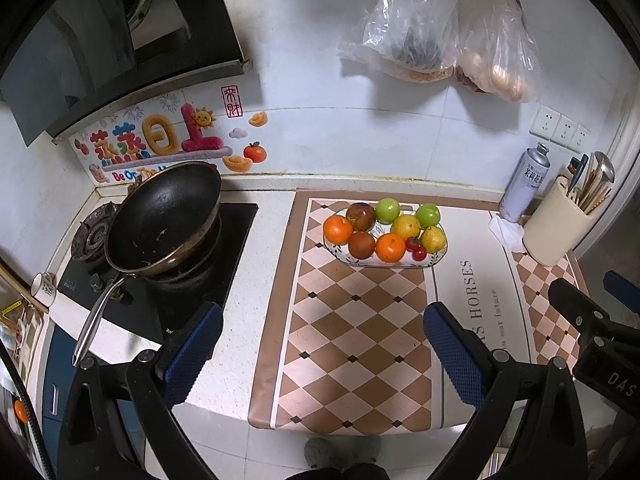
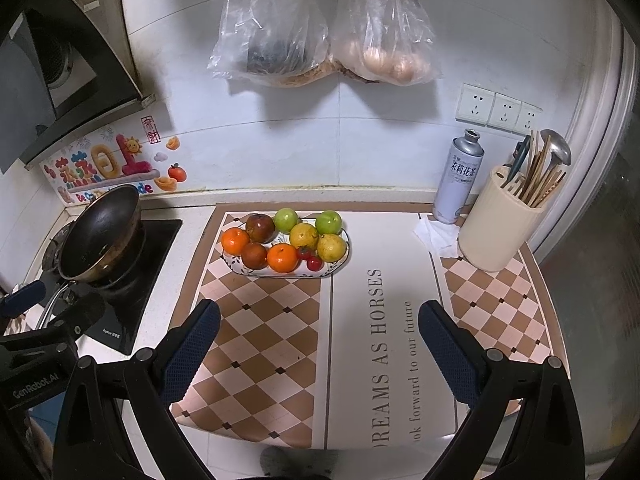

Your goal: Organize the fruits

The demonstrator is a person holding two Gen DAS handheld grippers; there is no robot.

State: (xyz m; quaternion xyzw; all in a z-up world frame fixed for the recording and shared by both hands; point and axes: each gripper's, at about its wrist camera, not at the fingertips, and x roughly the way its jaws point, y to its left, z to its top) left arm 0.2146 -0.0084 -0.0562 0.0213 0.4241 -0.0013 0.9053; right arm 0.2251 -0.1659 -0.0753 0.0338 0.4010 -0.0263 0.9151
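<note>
Wok (image 2: pixel 100 234) on the stove at the worktop's left end. Oval plate (image 2: pixel 336 266) near the back edge of the checked mat (image 2: pixel 264 340), piled with two oranges (image 2: pixel 235 241), two brown-red fruits, two green ones (image 2: pixel 286 220), two yellow ones (image 2: pixel 330 247), small red fruits at its front right. Mat bare from plate to the front edge; spray can (image 2: pixel 458 178) and utensil holder (image 2: pixel 494 232) crowd the back right corner. Left gripper (image 1: pixel 320 354) spread wide, empty, touching nothing; right gripper (image 2: pixel 320 350) the same.
</note>
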